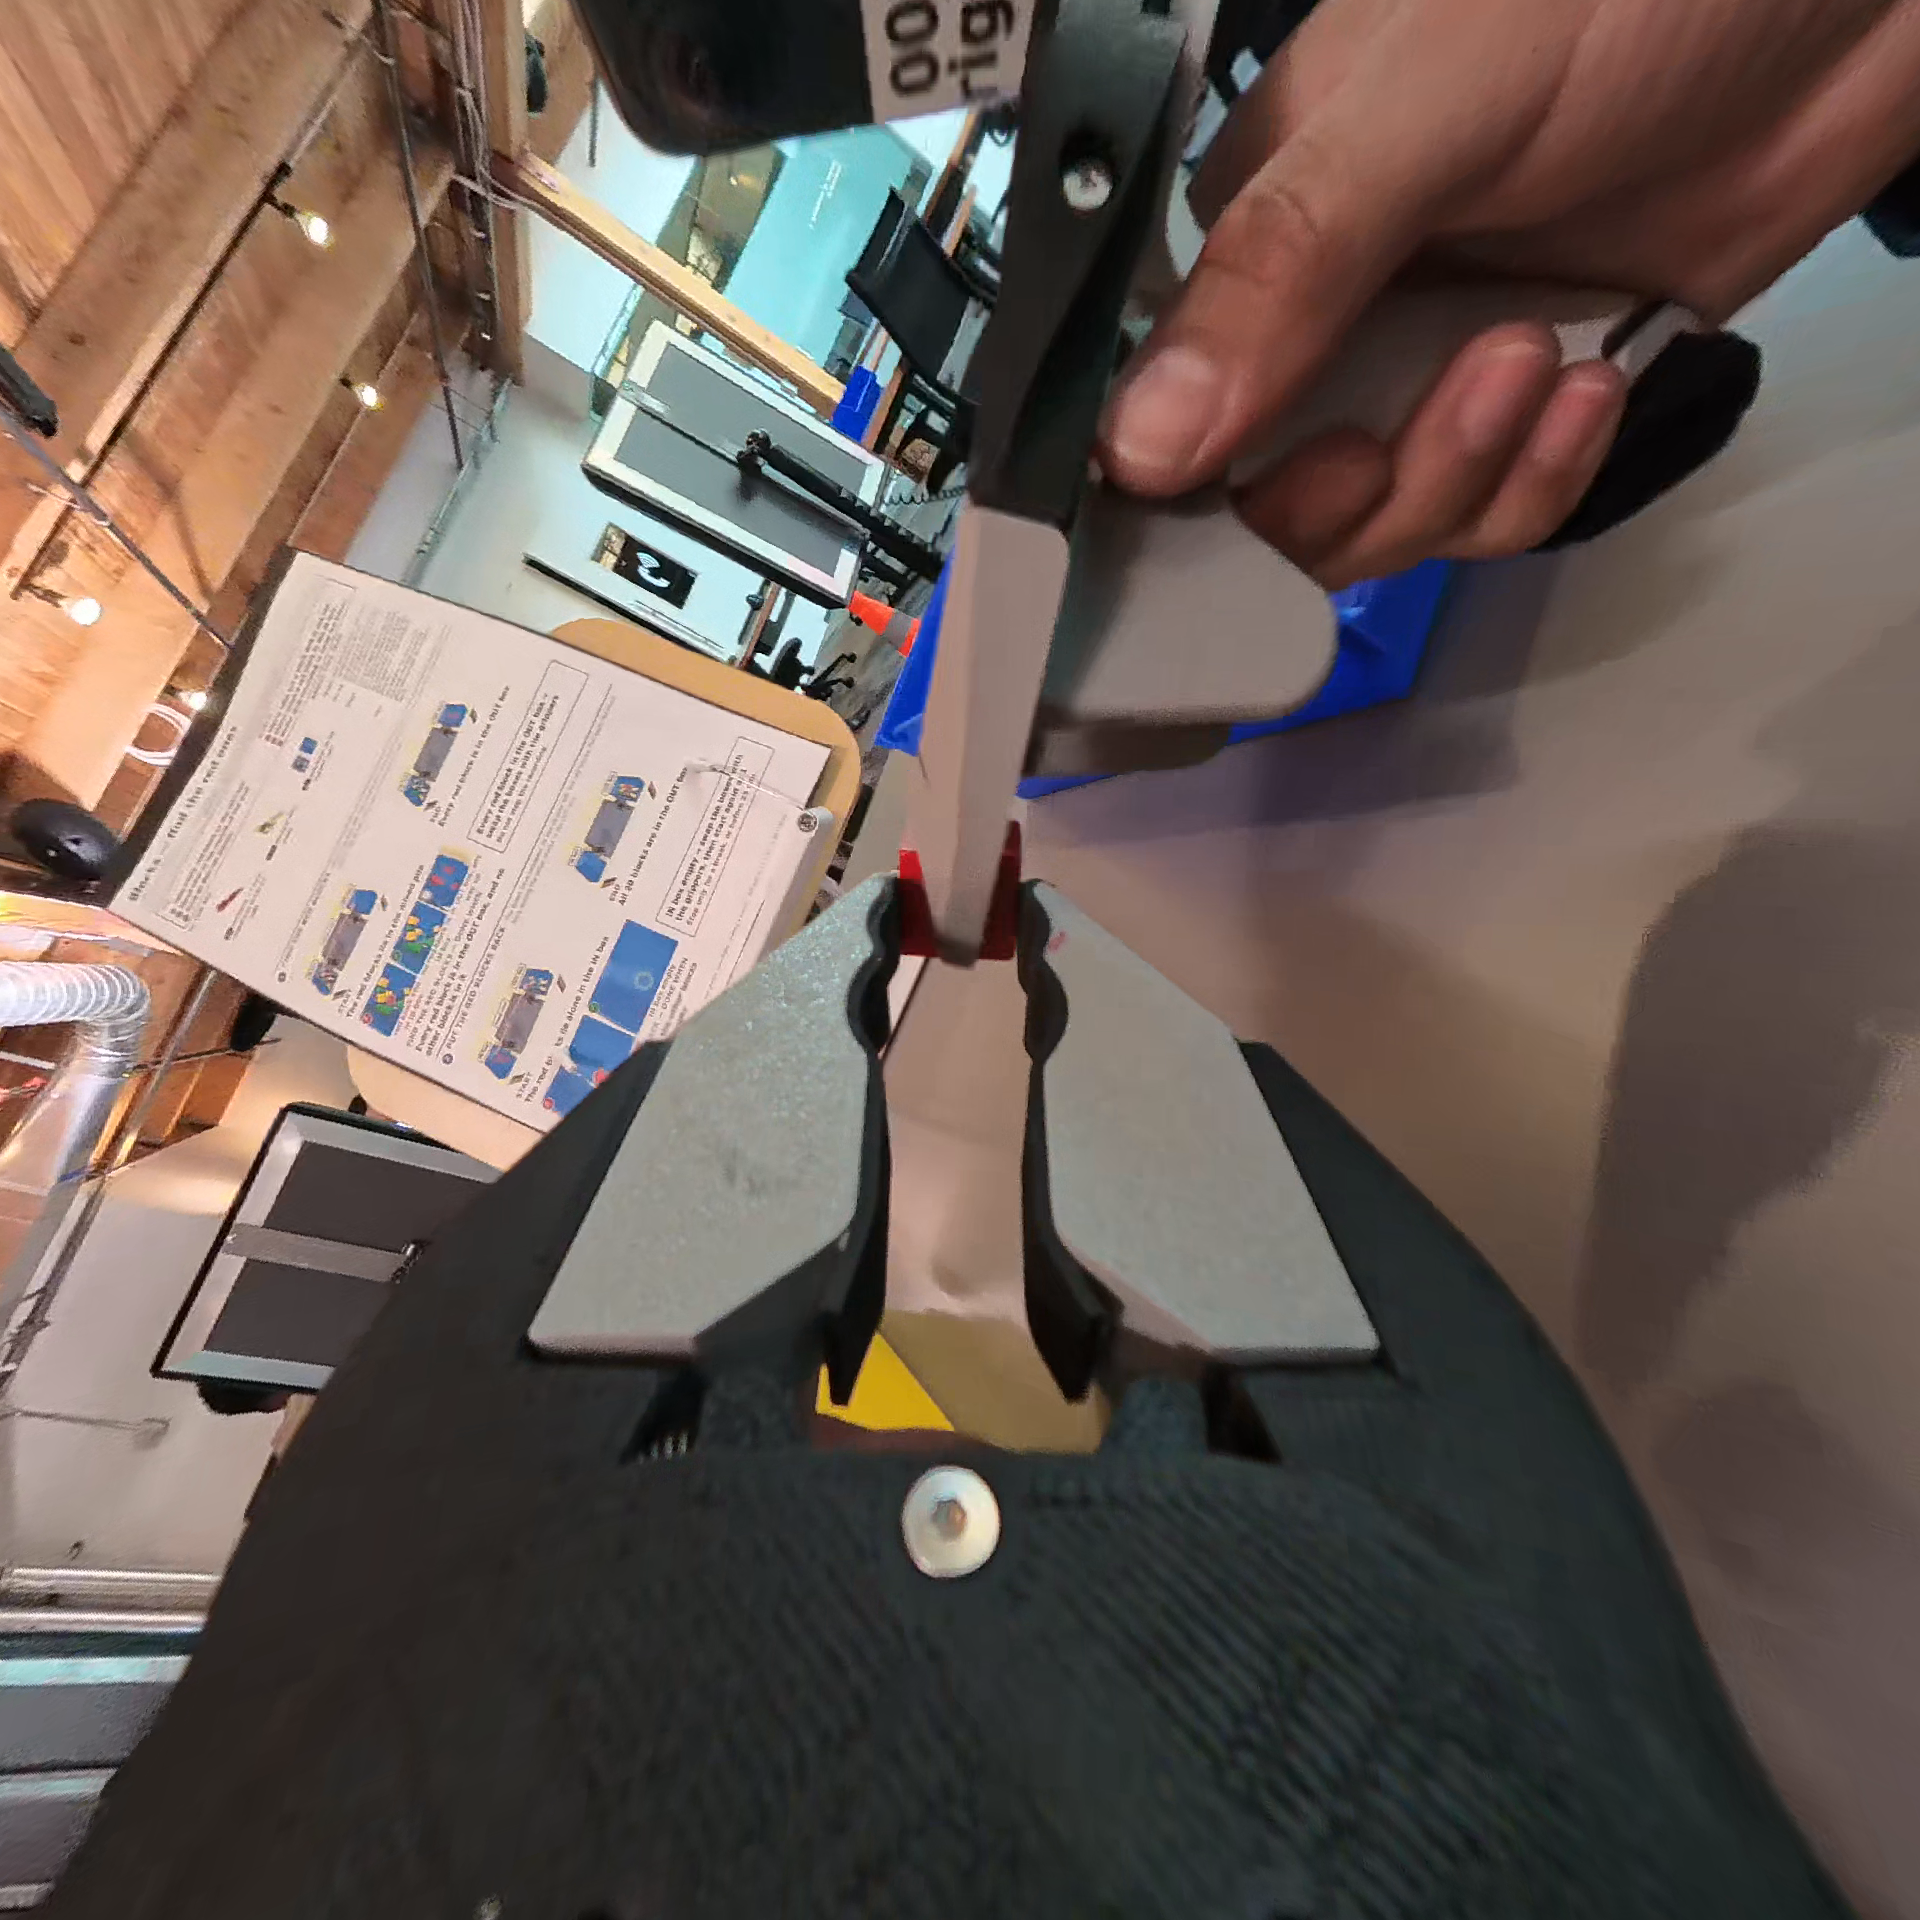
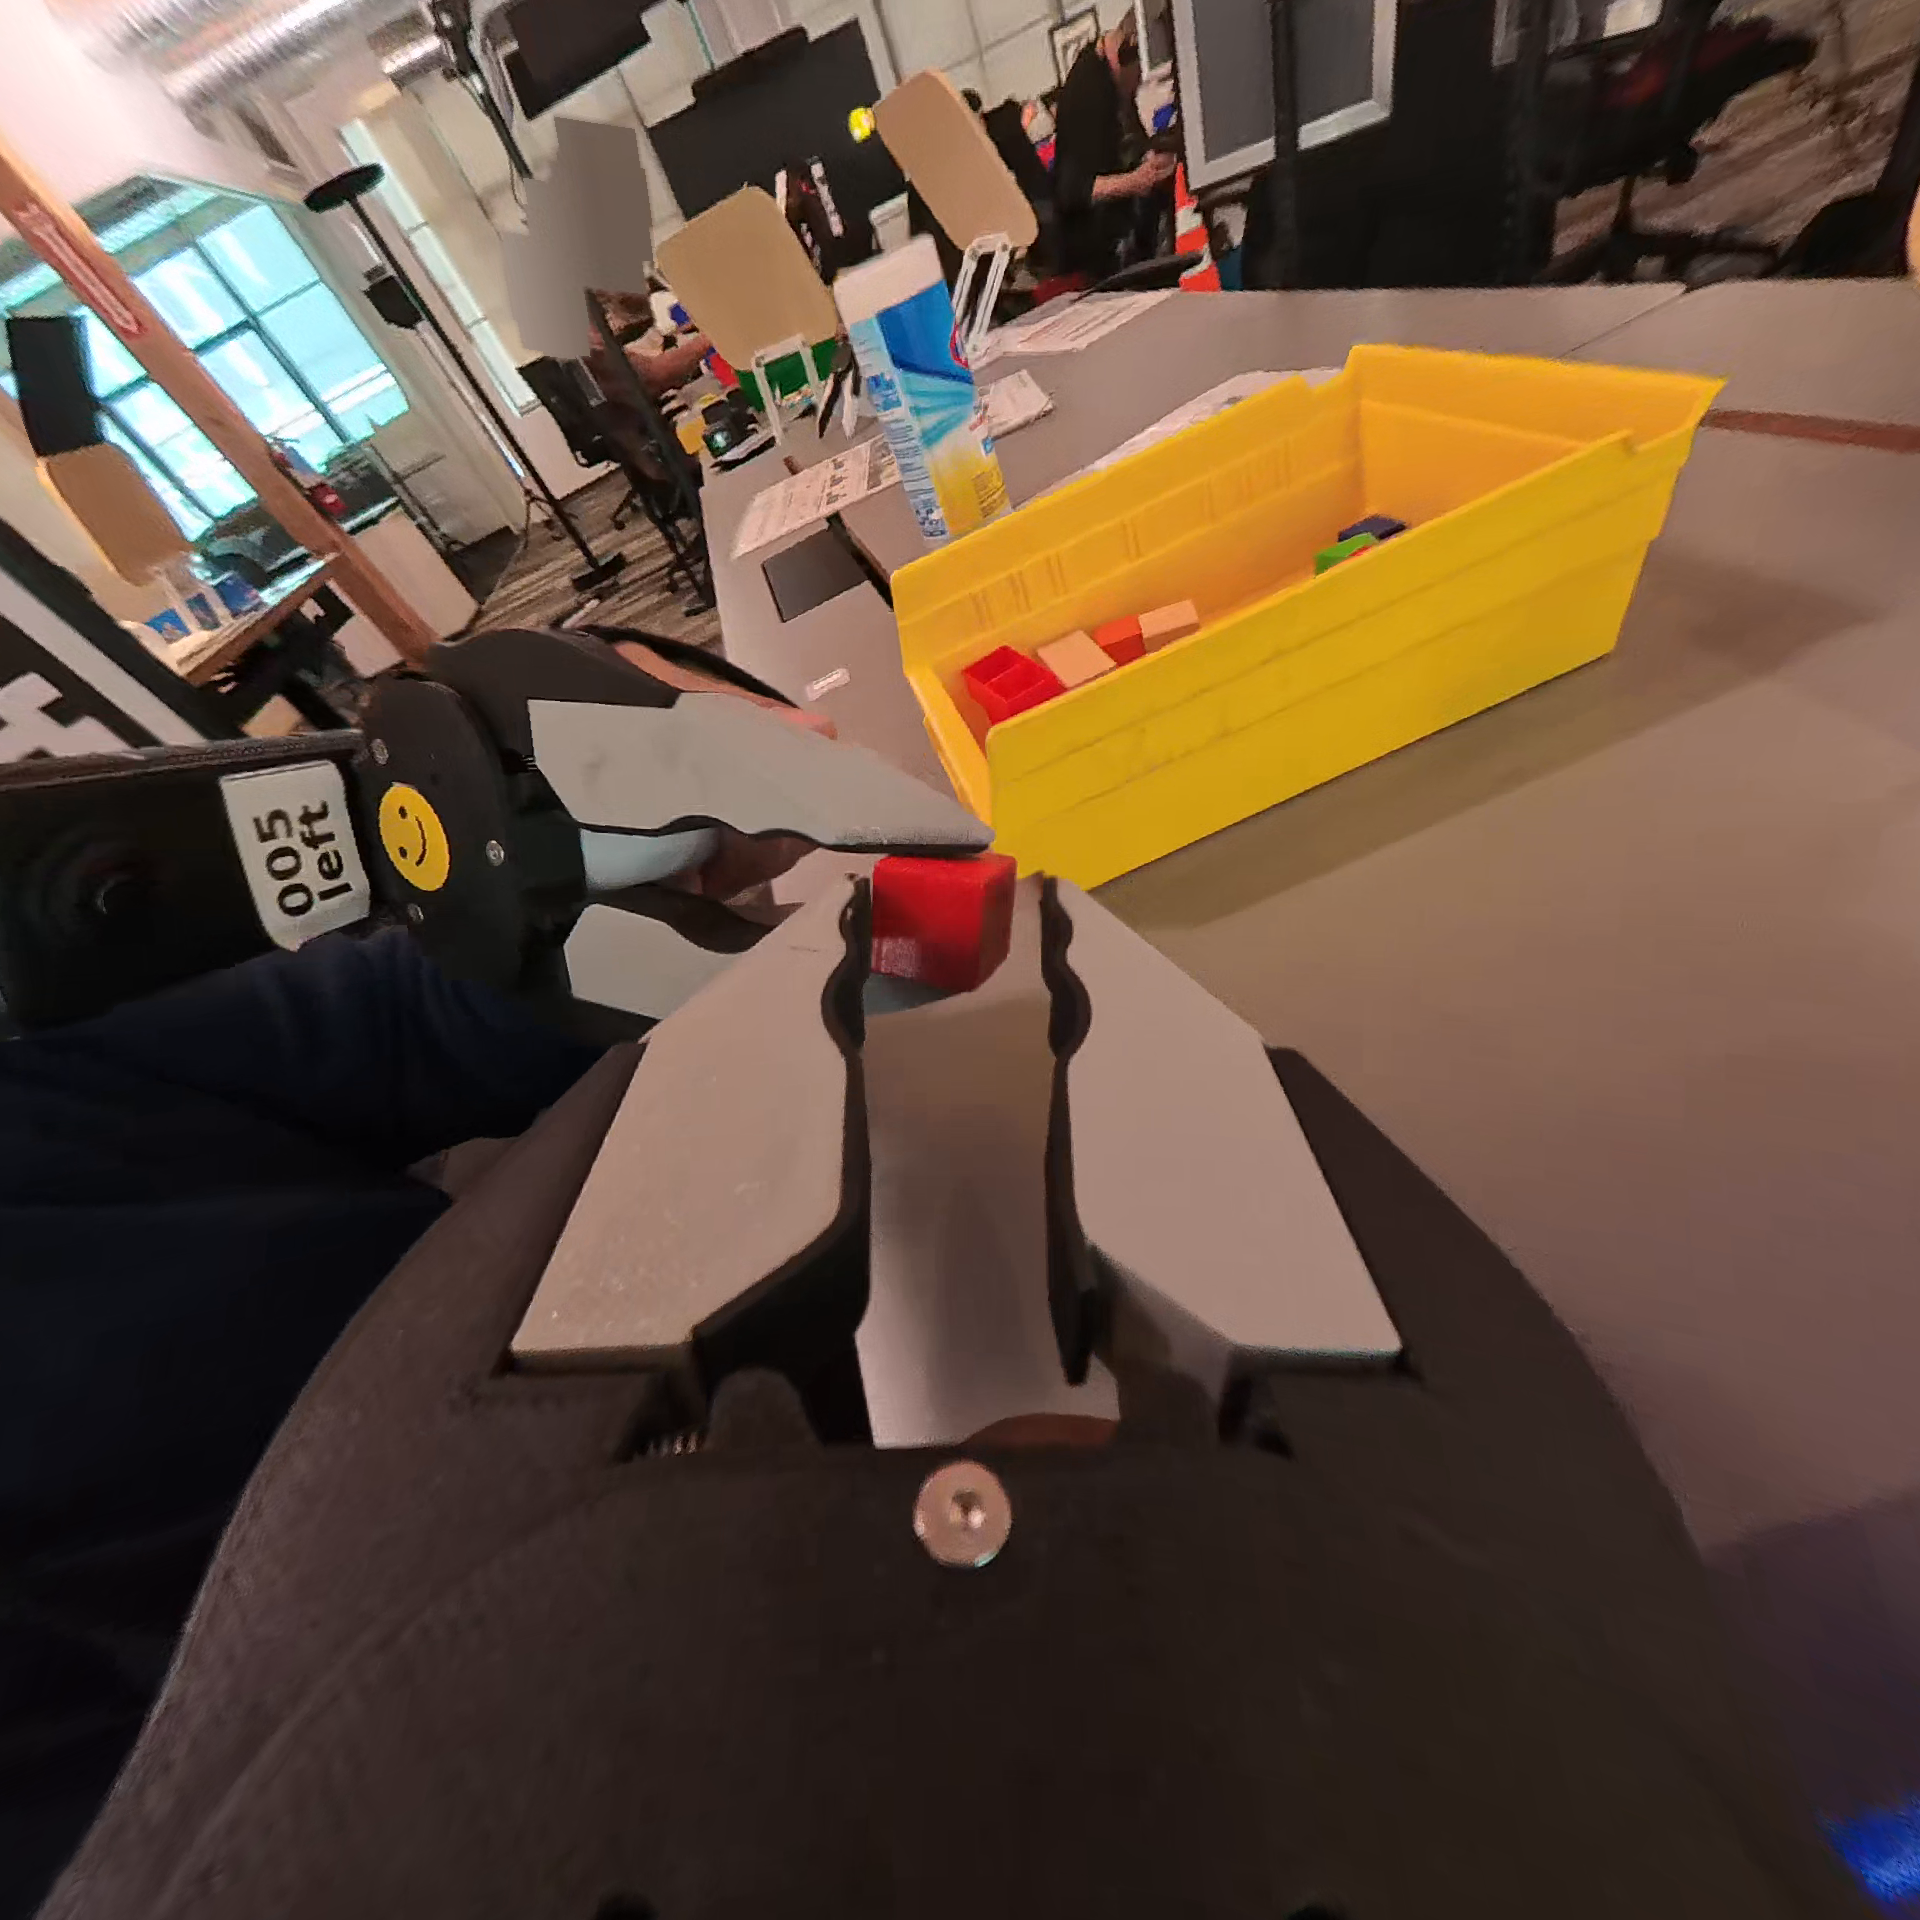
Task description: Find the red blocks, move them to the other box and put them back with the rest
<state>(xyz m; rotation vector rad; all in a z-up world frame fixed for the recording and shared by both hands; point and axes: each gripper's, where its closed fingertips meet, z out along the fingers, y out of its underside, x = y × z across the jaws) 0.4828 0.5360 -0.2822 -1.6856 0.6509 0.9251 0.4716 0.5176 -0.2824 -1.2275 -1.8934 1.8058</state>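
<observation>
A red block (image 2: 940, 920) is clamped between the two pads of my left gripper (image 1: 958, 906). In the left wrist view its red edges (image 1: 912, 914) show on both sides of a right gripper finger (image 1: 987, 748) that crosses in front of it. In the right wrist view a left gripper finger (image 2: 748, 769) lies on top of the block. My right gripper (image 2: 951, 920) has its fingers on either side of the same block. A gap shows between its right pad and the block, so it is open. The yellow box (image 2: 1299, 727) stands just behind and holds several blocks, one of them red (image 2: 1008, 681).
A blue box (image 1: 1382, 644) stands on the grey table behind the right gripper. A printed instruction sheet on a stand (image 1: 468, 831) is at the table's far side. A wipes canister (image 2: 925, 395) stands beyond the yellow box. A hand (image 1: 1455, 260) holds the right gripper.
</observation>
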